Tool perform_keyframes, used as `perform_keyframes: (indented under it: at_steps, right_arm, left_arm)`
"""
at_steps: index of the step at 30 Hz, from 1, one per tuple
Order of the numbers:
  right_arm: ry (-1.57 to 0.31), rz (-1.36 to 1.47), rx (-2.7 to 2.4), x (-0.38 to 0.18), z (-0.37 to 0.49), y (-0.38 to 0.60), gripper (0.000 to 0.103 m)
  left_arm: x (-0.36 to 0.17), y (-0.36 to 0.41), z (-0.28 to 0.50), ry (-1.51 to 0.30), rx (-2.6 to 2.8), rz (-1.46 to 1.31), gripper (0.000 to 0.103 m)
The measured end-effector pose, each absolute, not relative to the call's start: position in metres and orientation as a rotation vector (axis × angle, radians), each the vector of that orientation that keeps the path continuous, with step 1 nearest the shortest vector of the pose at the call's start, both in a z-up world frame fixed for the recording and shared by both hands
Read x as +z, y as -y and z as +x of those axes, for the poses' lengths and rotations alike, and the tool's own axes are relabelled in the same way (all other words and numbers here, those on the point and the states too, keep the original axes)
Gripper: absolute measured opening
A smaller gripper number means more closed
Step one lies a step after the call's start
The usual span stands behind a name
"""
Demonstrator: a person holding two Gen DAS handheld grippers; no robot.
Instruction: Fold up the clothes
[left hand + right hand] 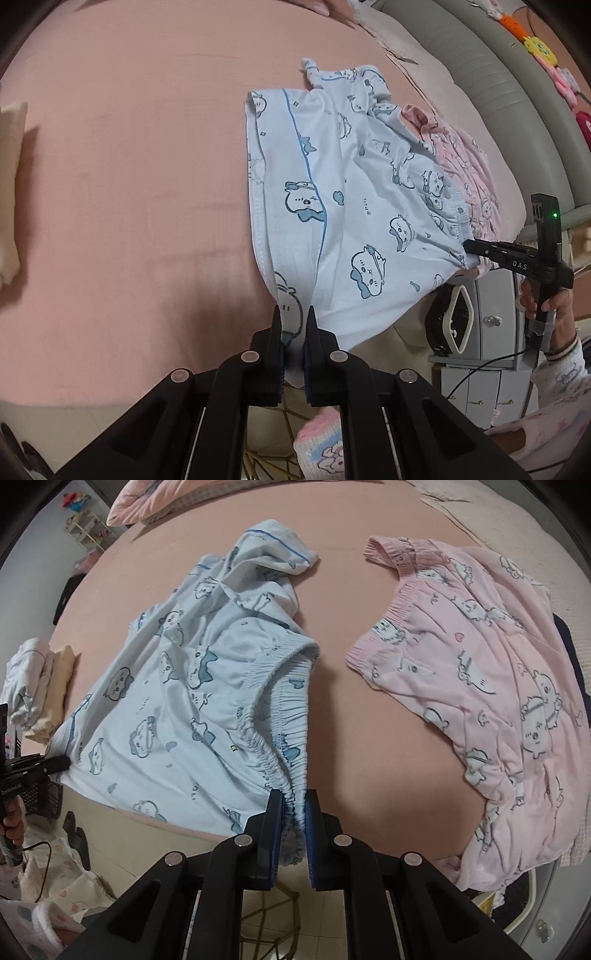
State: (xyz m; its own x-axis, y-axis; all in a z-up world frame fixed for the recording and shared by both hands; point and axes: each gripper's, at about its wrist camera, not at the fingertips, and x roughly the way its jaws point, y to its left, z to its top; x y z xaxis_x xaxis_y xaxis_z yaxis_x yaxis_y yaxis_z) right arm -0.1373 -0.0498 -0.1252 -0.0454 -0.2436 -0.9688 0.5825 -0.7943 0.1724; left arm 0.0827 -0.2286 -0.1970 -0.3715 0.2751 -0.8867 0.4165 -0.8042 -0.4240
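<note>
Blue pads on our left gripper (293,325) are pinched onto the hem of the light blue pyjama bottoms (343,192), and our right gripper (293,808) is clamped on their elastic waistband. They're spread across the pink bed sheet (343,716), pink pyjamas (491,686) at 3 o'clock.

Both cameras ride just behind their jaws, tilted steeply down over the bed's near edge. The left wrist view faces rightward across the bed (122,155); the right wrist view faces up the bed. They share the blue pyjama shorts (332,206) (192,701), seen close, and each catches the opposite gripper at its frame edge
</note>
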Motion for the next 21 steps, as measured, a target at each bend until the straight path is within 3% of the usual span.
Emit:
perform_keyframes:
  at_steps: [9, 14, 17, 19, 20, 21]
  right_arm:
    - [-0.423, 1.646, -1.901, -0.128, -0.128, 0.055, 0.010]
    - [-0.487, 1.618, -1.908, -0.127, -0.122, 0.063, 0.010]
    - [-0.519, 1.607, -1.903, -0.125, -0.119, 0.067, 0.011]
    - [-0.539, 1.600, -1.899, -0.123, -0.117, 0.070, 0.018]
    - [-0.548, 1.595, -1.905, -0.120, -0.116, 0.071, 0.032]
    - [-0.555, 1.588, -1.915, -0.117, -0.115, 0.071, 0.049]
  left_arm:
    - [-0.204, 0.228, 0.081, -0.952, -2.323, 1.727, 0.006]
    - [-0.202, 0.211, 0.075, -0.728, -2.339, 1.792, 0.010]
    - [-0.202, 0.205, 0.071, -0.621, -2.304, 1.831, 0.024]
    - [-0.198, 0.206, 0.070, -0.607, -2.301, 1.817, 0.044]
    - [-0.195, 0.208, 0.071, -0.613, -2.303, 1.802, 0.059]
    - [-0.192, 0.211, 0.071, -0.631, -2.304, 1.783, 0.066]
